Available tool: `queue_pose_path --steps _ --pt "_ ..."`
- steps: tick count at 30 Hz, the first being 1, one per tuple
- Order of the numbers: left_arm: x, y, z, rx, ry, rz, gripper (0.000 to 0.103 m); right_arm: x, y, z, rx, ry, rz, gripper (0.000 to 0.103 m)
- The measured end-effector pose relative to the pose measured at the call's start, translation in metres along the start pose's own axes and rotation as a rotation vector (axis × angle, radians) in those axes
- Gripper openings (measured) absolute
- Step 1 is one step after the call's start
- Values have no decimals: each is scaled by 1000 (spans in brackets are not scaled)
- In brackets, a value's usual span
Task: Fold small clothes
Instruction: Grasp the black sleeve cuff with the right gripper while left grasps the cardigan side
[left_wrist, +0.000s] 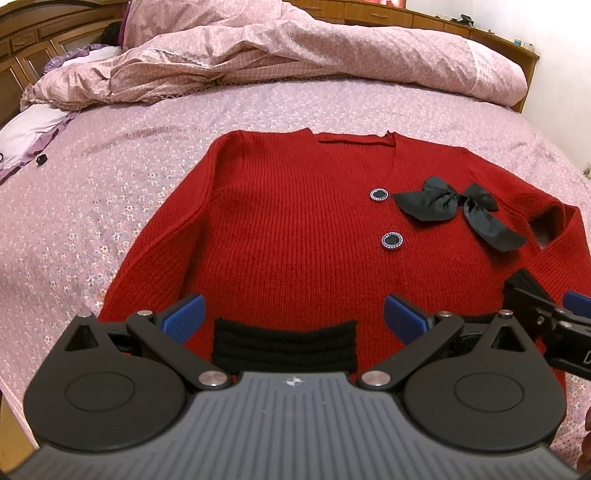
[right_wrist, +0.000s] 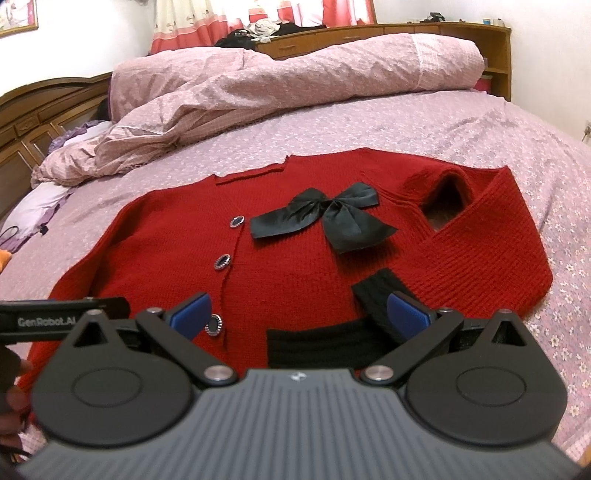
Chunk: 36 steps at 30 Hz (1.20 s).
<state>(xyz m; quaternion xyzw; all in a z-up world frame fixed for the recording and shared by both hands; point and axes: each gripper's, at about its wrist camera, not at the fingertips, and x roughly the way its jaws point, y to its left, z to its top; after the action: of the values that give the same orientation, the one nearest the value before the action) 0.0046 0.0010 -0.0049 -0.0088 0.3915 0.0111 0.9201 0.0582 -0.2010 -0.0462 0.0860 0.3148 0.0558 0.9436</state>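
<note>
A small red knit cardigan (left_wrist: 288, 229) (right_wrist: 166, 258) lies front-up on the bed, with round dark buttons, a black bow (left_wrist: 454, 206) (right_wrist: 328, 218) on its chest and a black ribbed hem (left_wrist: 284, 347) (right_wrist: 314, 343). Its right sleeve (right_wrist: 480, 258) is folded across the body, black cuff (right_wrist: 376, 295) near the hem. My left gripper (left_wrist: 293, 317) hovers open over the hem, nothing between its blue pads. My right gripper (right_wrist: 301, 314) is open too, its right pad (right_wrist: 406, 314) close to the cuff. Each gripper shows at the edge of the other's view.
The bed has a pink flowered sheet (left_wrist: 110, 206) (right_wrist: 517, 122). A rumpled pink quilt (left_wrist: 295, 55) (right_wrist: 277, 77) lies along the far side in front of a wooden headboard (right_wrist: 44, 110). A pillow (left_wrist: 26, 136) sits at far left. Part of a hand (right_wrist: 11, 398) shows at the left edge.
</note>
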Motion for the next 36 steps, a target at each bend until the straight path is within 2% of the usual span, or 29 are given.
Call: queue_pose_path --steps 4,12,21,24,26,30,33,35,36 --pt "5 4 4 -12 11 4 103 0 -11 2 -10 -2 -24 103" --pt "19 10 7 -1 43 0 103 16 -36 2 -103 30 -142 103" --pt "33 14 10 43 56 -2 103 38 -47 -8 -131 117 -143 102" --pt "39 15 10 69 53 12 103 40 -51 -8 -128 110 -141 97" --pt "42 15 10 88 49 22 103 40 -52 -8 -130 99 -158 77" --pt "48 18 9 107 48 24 103 39 -58 -6 -105 80 -167 67" --pt "51 22 9 116 44 31 103 35 -62 -5 -103 62 -170 51" --pt "52 24 8 122 35 35 103 32 -65 -2 -94 50 -166 34" --pt "52 26 8 122 33 36 103 30 -67 -1 -82 43 -158 30"
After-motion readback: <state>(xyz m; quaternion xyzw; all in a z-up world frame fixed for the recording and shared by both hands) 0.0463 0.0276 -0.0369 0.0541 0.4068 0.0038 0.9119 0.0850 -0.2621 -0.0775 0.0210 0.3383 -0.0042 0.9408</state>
